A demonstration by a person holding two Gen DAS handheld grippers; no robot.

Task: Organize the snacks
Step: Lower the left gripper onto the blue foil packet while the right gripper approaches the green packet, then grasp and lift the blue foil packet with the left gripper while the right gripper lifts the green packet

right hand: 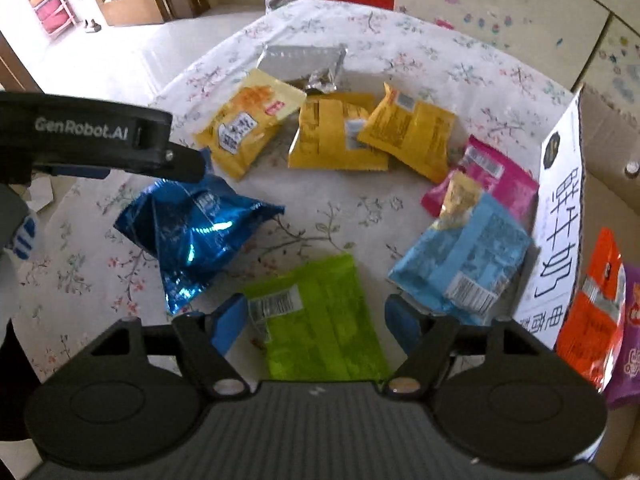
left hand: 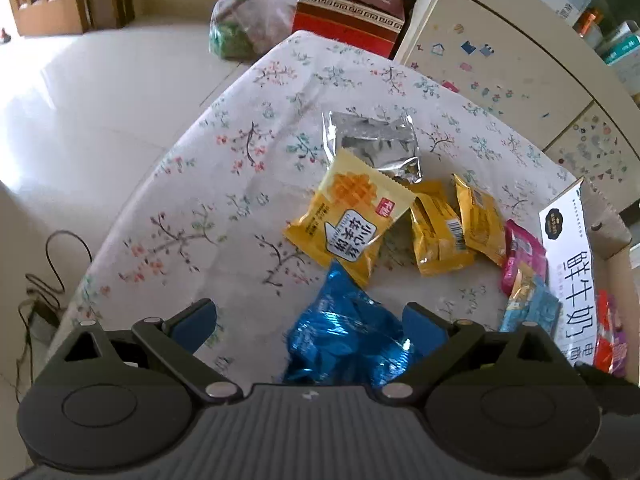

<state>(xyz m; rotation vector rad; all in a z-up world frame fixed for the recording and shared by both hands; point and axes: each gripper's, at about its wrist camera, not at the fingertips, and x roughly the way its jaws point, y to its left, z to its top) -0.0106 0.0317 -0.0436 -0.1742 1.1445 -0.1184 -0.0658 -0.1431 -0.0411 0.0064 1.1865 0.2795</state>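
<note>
Nearest the right wrist camera, the right hand-held gripper (right hand: 312, 324) hangs with its jaws spread wide, straddling a lime-green snack packet (right hand: 320, 320) that lies flat with its barcode side up; nothing is pinched yet, and the straddle looks like the set-up for a grab. At its 2 o'clock a light-blue packet (right hand: 464, 256) leans against the printed flap of a cardboard milk box (right hand: 560, 216), half covering a pink packet (right hand: 496, 180). An orange packet (right hand: 592, 312) already sits inside that box at 3 o'clock, so the box is probably the collecting place for the snacks.

At 10 o'clock the left hand-held gripper (right hand: 188, 168) reaches over a crumpled blue foil bag (right hand: 192, 236). In the left wrist view its jaws are also open, and the bag lies between the fingers (left hand: 424, 320), puffed up so that it offers an edge to pinch; whether the pads touch it I cannot tell.

Farther out, three yellow packets sit close together in the middle of the floral tabletop (right hand: 420, 52): a waffle-print packet (right hand: 244, 124) at 11 o'clock and two barcode-up packets (right hand: 336, 136) at 12. Beyond them lies a silver foil pack (right hand: 300, 60), farthest from the box and likely last to go.
</note>
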